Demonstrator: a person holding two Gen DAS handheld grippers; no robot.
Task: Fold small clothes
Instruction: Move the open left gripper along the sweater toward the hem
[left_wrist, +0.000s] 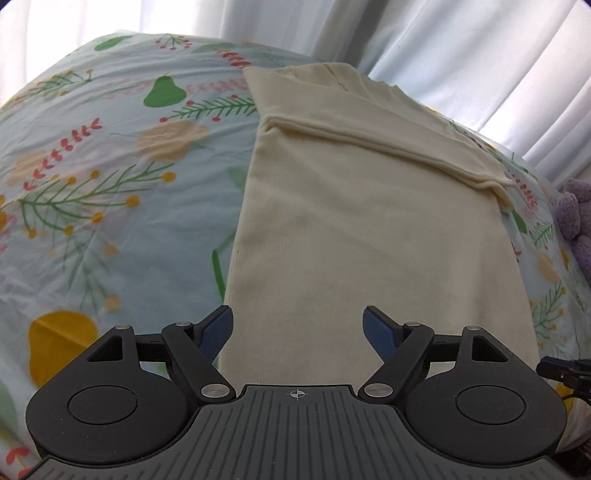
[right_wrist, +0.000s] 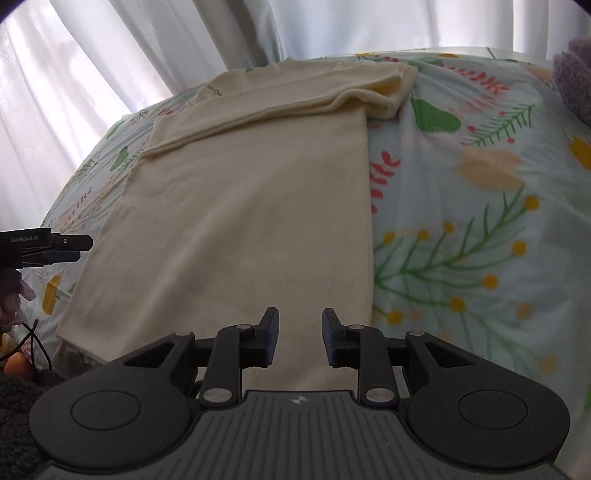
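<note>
Cream top (left_wrist: 369, 229) lies mid-frame on the floral bed (left_wrist: 110, 184), sides folded in, left tongs (left_wrist: 298, 326) wide and right tongs (right_wrist: 300, 334) narrow, both empty, so next I'd guess grabbing the near hem.

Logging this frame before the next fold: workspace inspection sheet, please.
Surface: floral bedsheet, wrinkled, covering the bed.
Job's things: cream garment, laid flat, sides folded in to a long strip, a sleeve lying across the far part.
Clutter: purple plush toy at the bed's edge.
Grippers: left hand-held gripper wide open above the garment's near end, nothing between the jaws; right hand-held gripper jaws narrowly apart, nothing between them.
Cables: thin black cable off the near left corner in the right wrist view.
Surroundings: white curtains behind the bed.
</note>
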